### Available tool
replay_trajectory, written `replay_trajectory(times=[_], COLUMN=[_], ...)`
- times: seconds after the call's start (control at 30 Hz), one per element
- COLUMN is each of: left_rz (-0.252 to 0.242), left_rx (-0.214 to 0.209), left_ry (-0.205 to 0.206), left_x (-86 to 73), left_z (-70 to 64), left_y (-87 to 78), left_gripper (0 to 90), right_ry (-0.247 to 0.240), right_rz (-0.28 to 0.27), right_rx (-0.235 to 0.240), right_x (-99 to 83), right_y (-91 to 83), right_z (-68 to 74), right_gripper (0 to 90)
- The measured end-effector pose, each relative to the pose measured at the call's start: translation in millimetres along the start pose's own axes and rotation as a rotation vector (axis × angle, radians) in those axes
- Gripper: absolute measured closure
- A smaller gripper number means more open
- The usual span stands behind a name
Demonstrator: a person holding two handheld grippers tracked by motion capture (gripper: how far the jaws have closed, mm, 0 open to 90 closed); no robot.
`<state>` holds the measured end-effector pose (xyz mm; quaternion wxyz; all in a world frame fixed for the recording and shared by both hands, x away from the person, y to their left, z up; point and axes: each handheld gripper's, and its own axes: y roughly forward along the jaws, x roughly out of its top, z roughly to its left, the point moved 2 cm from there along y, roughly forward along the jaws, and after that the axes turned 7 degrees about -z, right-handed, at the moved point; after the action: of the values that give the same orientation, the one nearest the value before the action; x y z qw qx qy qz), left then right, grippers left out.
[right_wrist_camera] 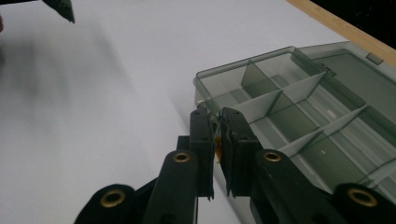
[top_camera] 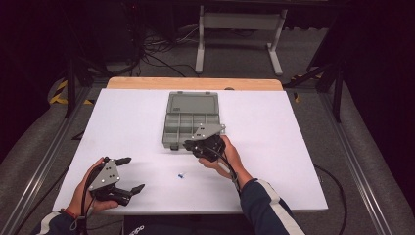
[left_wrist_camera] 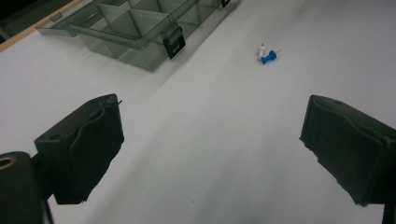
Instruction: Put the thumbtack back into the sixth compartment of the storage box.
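Jaws of the right gripper (right_wrist_camera: pixel 215 135) pinch a small yellow pin (right_wrist_camera: pixel 217 145) beside the open organizer box (right_wrist_camera: pixel 299 116), while the left gripper (left_wrist_camera: pixel 210 140) is wide open with a blue pushpin (left_wrist_camera: pixel 268 57) ahead.

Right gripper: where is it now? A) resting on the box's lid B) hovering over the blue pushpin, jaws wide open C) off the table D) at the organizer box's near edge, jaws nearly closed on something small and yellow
D: the right gripper sits at the box's near corner, jaws almost together on a small yellow item.
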<state>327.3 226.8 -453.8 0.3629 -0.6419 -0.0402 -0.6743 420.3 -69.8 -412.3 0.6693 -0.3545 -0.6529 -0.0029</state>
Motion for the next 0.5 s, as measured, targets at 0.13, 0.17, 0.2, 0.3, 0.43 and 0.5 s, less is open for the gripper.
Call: replay_trajectory(times=[0.13,0.17,0.2,0.3,0.43,0.5], left_rz=[-0.005,-0.007,-0.011,-0.010,-0.011,-0.013], left_rx=[0.000,0.000,0.000,-0.001,-0.002,0.000], left_ry=[0.003,0.001,0.003,0.000,0.000,-0.001], left_x=[0.5,0.6,0.8,1.3,1.4,1.3], left_z=[-0.1,-0.1,0.2,0.5,0.4,0.5], left_y=[-0.8,-1.0,-1.0,-1.2,-1.1,-0.9], left_gripper=[6.3,6.3,6.2,6.1,6.0,5.9], right_ry=[0.013,0.017,0.020,0.030,0.040,0.053], right_rz=[-0.009,-0.008,-0.007,-0.005,0.002,0.005], right_rx=[-0.017,-0.021,-0.026,-0.036,-0.046,-0.052], right_x=[5.5,6.4,7.3,9.1,9.8,10.0], right_y=[3.7,4.7,5.9,10.2,15.0,17.9], right_z=[-7.4,-9.1,-11.2,-16.3,-20.7,-23.2], right_gripper=[84.0,84.0,84.0,84.0,84.0,84.0])
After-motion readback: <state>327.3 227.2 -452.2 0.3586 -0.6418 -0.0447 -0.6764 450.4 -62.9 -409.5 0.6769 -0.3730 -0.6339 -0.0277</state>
